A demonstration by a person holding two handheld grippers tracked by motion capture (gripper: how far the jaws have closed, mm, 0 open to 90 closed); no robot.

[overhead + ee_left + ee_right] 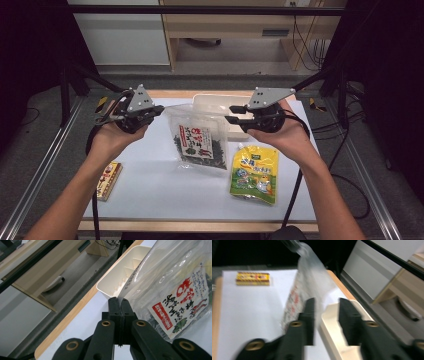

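From the high view I see my two hand-held grippers raised over a white table (150, 190), facing each other with a clear plastic bag (199, 137) hanging between them. The bag holds dark dried leaves and carries a white label with red and black lettering. Its lower edge rests on the table while its upper part is lifted.

My left gripper (159, 109) sits at the bag's upper left corner. In the left gripper view its two black jaws are pressed together with the thin clear edge of the bag (172, 290) pinched between their tips, and the rest of the bag spreads away to the right of the jaws.

My right gripper (231, 113) is at the bag's upper right corner. In the right gripper view, which is blurred, its jaws stand partly apart. The crumpled plastic of the bag (309, 285) rises just beyond the left jaw, and I cannot tell whether it touches it.

Just behind the bag lies a cream plastic tray (212, 101) with dividers inside. A yellow-green pouch (255, 172) lies flat beneath my right hand. A small yellow box (109, 180) lies near the table's left edge, well apart from the bag.
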